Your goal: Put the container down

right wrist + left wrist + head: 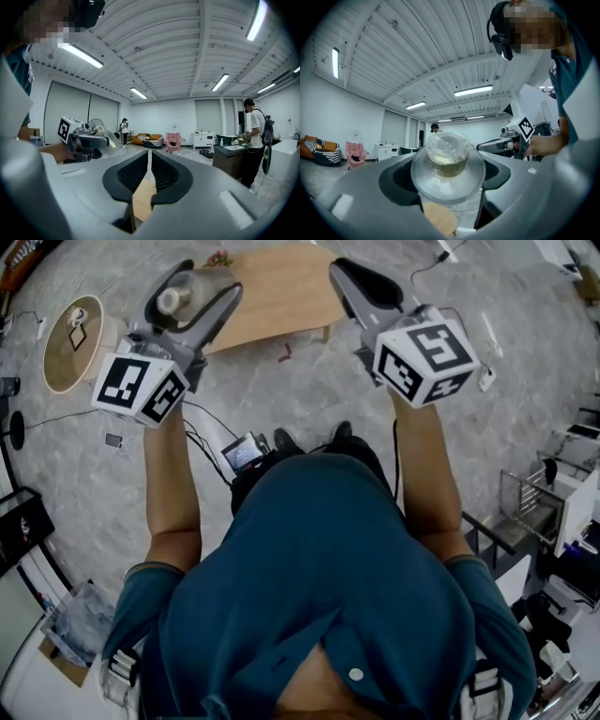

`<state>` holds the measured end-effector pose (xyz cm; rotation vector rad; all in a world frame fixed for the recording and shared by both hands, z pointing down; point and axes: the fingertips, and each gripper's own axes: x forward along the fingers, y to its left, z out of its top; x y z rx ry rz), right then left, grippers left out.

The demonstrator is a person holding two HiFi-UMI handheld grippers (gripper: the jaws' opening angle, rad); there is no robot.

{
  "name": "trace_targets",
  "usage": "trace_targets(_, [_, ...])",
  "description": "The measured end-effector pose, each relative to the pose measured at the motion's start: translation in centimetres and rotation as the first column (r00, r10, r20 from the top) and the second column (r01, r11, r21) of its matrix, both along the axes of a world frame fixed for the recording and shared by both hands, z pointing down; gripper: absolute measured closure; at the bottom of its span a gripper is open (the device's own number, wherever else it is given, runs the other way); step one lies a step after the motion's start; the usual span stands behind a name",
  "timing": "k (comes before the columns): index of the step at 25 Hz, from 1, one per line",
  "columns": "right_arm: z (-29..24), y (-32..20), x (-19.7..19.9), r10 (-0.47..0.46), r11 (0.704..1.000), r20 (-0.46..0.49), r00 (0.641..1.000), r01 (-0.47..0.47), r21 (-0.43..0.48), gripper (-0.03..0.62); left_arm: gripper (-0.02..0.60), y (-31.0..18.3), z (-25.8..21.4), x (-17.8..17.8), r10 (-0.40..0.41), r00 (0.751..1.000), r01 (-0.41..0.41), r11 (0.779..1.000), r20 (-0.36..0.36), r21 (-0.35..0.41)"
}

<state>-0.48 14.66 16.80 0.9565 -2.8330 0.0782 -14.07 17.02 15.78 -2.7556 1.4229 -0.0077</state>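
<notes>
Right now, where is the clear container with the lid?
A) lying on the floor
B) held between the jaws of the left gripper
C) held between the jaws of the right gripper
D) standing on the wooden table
B: the left gripper view shows the clear container clamped between the jaws of the left gripper, off the wooden table; the right gripper holds nothing.
</notes>
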Motion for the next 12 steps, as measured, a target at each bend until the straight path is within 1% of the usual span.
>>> trace_targets(3, [0.4, -0.7, -0.3, -0.009, 1.000, -0.005, 1.000, 0.009, -0.012, 0.580, 0.252, -0.6, 0.5, -0.4, -0.008, 1.000, 0.008, 1.000, -0.005, -0.001])
trace_targets(6, [0.7, -1.9, -0.9, -0.027, 0.999, -0.001, 1.000, 0.027, -0.023, 0.580, 0.252, -1.4, 0.8, -1.1, -0.037, 0.999, 0.037, 0.999, 0.000, -0.022])
trace_targets(10, [0.9, -4.5, -1.3, -0.047, 0.999, 0.012, 0.999, 0.047, -0.024, 0.580, 0.252, -3.5, 0.9, -1.5, -0.054, 0.999, 0.055, 0.998, 0.005, -0.019])
trace_targets(12, [1.1, -6.0, -1.8, -0.072, 0.997, 0.024, 0.997, 0.073, -0.031, 0.580, 0.252, -4.5, 1.2, -2.0, -0.083, 0.996, 0.083, 0.996, 0.012, -0.029])
